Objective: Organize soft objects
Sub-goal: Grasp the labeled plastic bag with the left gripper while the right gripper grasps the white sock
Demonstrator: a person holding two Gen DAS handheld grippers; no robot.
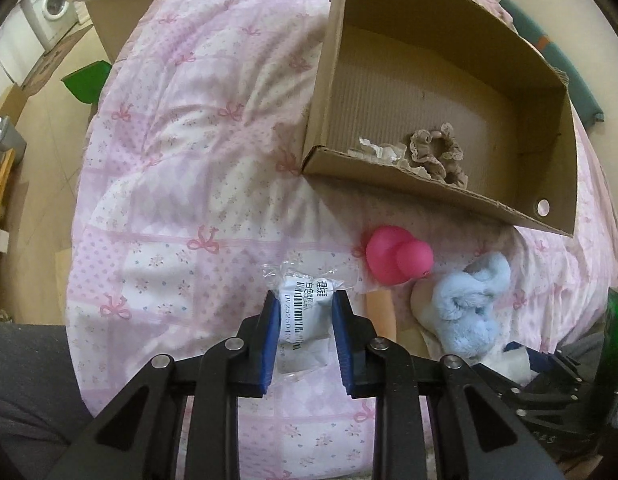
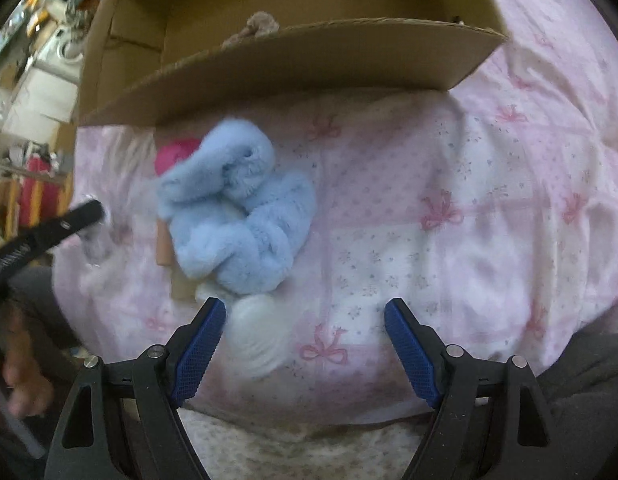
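My left gripper point(image 1: 305, 300) is shut on a clear plastic packet point(image 1: 303, 312) with a barcode label and white stuffing inside, lifted slightly off the pink quilt. To its right lie a pink rubber duck point(image 1: 397, 258) and a fluffy light-blue scrunchie point(image 1: 469, 304). An open cardboard box point(image 1: 389, 184) beyond them holds a beige lace scrunchie point(image 1: 435, 154). My right gripper point(image 2: 305, 316) stands open above the quilt, with a white round soft thing point(image 2: 257, 332) by its left finger. The blue scrunchie point(image 2: 237, 208) lies just ahead of it, the pink duck point(image 2: 175, 154) partly hidden behind.
The pink bow-print quilt point(image 1: 181, 168) covers the bed and falls off at the left to a tiled floor with a washing machine point(image 1: 51, 10) and a green bin point(image 1: 87, 82). A wooden stick point(image 1: 383, 312) lies beside the scrunchie. The box wall point(image 2: 293, 68) stands close ahead of the right gripper.
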